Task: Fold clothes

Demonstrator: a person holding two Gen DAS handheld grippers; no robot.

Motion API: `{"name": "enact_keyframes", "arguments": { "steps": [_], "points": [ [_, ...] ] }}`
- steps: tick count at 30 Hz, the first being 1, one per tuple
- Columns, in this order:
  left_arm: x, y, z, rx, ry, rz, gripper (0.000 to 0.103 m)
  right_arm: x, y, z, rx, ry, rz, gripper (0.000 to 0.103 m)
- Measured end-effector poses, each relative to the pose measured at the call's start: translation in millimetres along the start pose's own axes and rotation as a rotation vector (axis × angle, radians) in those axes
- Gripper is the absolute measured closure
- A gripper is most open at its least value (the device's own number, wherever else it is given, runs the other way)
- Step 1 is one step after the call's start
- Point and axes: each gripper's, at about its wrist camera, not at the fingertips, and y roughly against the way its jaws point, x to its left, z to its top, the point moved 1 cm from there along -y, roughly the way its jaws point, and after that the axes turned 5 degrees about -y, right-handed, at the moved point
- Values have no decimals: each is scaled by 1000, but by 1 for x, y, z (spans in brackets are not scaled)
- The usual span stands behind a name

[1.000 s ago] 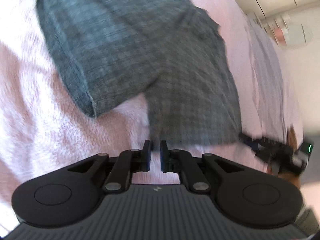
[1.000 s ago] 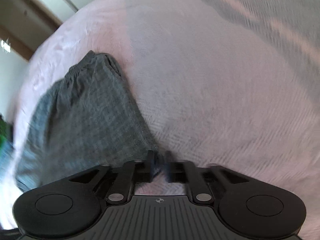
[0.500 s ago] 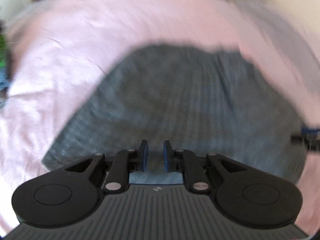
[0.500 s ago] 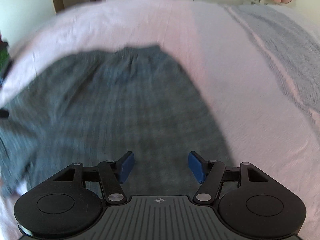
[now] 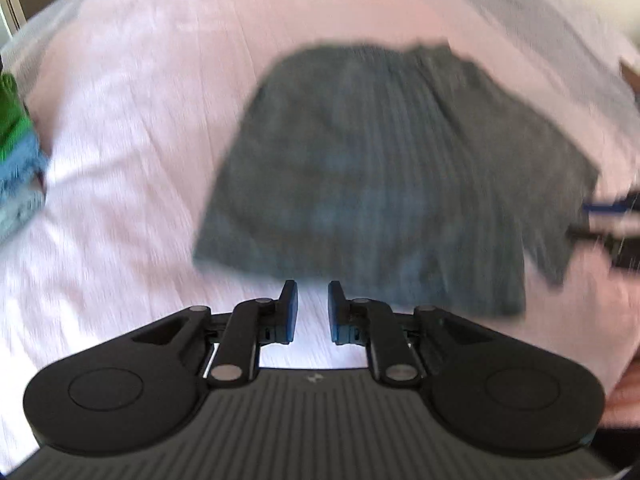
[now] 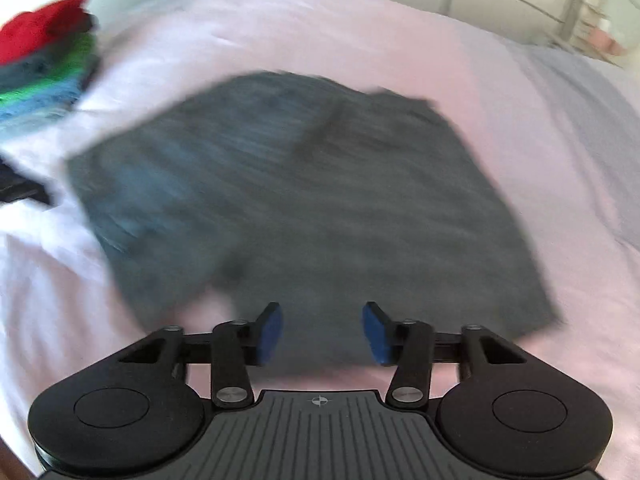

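The left gripper [image 5: 308,306] shows a narrow gap between its blue pads with nothing in it, only pale bedding; its jaws have just been opening a little after letting go of the cloth. The right gripper [image 6: 322,330] stands moderately wide and empty, its jaws having just been closing from a wider spread, with cloth lying below them, not pinched. Both have backed away from the dark grey checked fabric garment [image 5: 384,176], which a second ago filled each view at the fingertips and now lies released, spread fairly flat on the pale pink bed cover [image 5: 132,128]. That suggests one fold is laid and a fresh grasp comes next. Both grippers tilt steeply downward over the near hem. A stack of folded red, green and blue clothes [image 6: 44,64] sits at the far left, well apart.
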Motion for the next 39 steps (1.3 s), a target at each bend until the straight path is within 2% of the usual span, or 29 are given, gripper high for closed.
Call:
{"name": "enact_keyframes", "arguments": {
  "steps": [2,4,6,7,10,14,18,21,25,28,29,30,31,34,37,39],
  "points": [
    [12,-11,12,-25,7,-3,91,20,-17,22,-7,-52,54,65],
    [22,-24,21,-35,2,-7,91,37,-38,43,4,-80,98,65],
    [30,-38,22,-31,-6,-12,91,49,-64,50,19,-68,101,65],
    [34,-44,19,-22,-11,-16,91,56,-80,49,53,-45,93,65],
    [45,-60,8,40,-54,22,91,70,-88,26,148,24,108,65],
    [59,-53,-11,55,-27,20,91,89,-50,-16,210,169,140,65],
    [63,-40,-19,47,-32,43,91,93,-13,-21,97,232,84,65],
    [60,-35,-22,32,-45,66,91,111,-9,-18,0,347,38,65],
    [59,-32,-22,17,-51,81,91,136,-34,-29,-17,526,-46,65],
    [60,-33,-21,16,-53,79,91,139,-45,-43,-1,600,-90,65],
    [60,-34,-21,14,-58,80,91,138,-47,-47,-5,613,-109,67],
    [59,-36,-21,13,-63,81,91,136,-50,-50,-9,627,-129,88],
    [59,-37,-21,14,-64,82,91,135,-52,-54,-13,641,-148,97],
    [59,-40,-21,15,-63,86,91,126,-53,-56,-44,641,-165,102],
    [59,-41,-20,17,-69,88,90,125,-32,-56,-102,622,-90,103],
    [60,-42,-20,21,-78,93,90,126,-27,-63,-90,647,-56,103]
  ]
}}
